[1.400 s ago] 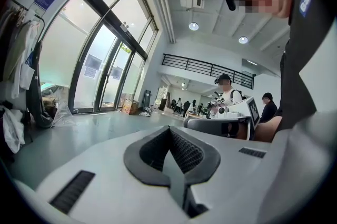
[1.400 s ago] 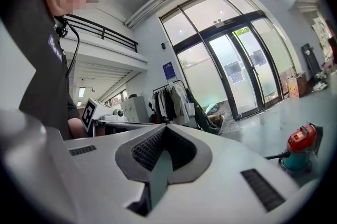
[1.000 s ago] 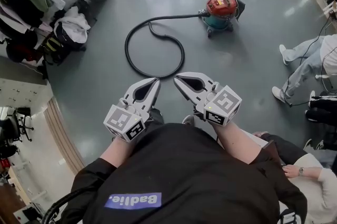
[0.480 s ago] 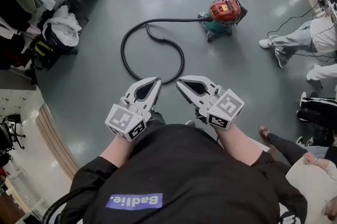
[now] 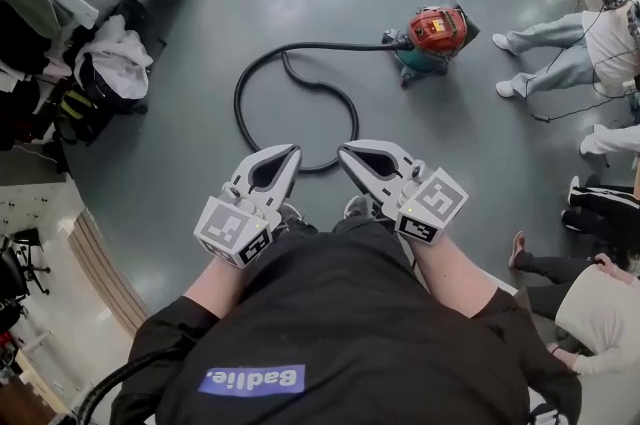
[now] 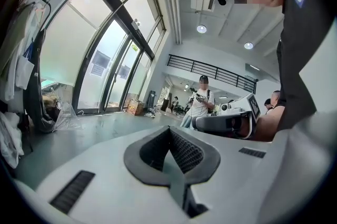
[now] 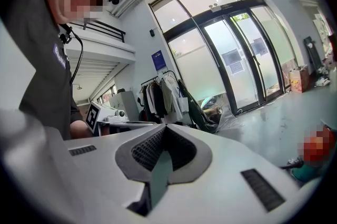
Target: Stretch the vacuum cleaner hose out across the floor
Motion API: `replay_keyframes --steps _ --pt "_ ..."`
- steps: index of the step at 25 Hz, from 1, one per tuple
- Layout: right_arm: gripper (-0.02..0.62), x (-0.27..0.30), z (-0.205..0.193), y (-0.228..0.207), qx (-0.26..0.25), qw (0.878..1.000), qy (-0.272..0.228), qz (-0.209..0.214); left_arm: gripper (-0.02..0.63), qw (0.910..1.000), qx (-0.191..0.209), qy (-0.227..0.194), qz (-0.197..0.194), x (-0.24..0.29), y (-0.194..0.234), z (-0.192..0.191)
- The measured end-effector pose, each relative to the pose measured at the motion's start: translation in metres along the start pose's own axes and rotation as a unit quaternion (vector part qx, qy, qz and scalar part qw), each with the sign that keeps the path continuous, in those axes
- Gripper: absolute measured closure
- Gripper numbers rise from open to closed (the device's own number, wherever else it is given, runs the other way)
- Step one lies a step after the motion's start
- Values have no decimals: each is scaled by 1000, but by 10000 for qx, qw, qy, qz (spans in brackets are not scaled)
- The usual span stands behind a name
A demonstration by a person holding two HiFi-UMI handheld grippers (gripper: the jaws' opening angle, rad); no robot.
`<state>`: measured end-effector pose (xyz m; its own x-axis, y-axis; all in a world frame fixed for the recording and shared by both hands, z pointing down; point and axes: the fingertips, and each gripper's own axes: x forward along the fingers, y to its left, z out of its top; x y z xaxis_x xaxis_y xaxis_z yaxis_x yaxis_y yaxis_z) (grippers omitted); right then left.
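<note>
Facing the hose (image 5: 238, 103), looped on the floor with one end on the vacuum cleaner (image 5: 436, 31), I had left gripper (image 5: 288, 156) and right gripper (image 5: 349, 154) fully closed, empty, above its near curve. Judged: reach step. Next: open jaws, lower to hose.

The head view looks steeply down onto the floor (image 5: 200, 173). Each gripper view faces level from just behind its jaws: left catches the right gripper (image 6: 201, 123), right the left gripper (image 7: 142, 123); both share the glass doors (image 6: 105, 59).
</note>
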<state>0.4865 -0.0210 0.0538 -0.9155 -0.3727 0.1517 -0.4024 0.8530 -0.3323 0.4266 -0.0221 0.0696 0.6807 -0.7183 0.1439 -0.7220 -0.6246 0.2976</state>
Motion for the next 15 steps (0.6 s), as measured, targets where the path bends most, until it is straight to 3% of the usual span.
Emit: replay_keyframes --steps 5,15 --pt "598 5 15 -46 54 9997 -29 240 606 9999 -8 29 161 42 19 13" --pt "598 13 41 -145 133 9948 16 1014 607 9943 62 -5 1061 116 57 44"
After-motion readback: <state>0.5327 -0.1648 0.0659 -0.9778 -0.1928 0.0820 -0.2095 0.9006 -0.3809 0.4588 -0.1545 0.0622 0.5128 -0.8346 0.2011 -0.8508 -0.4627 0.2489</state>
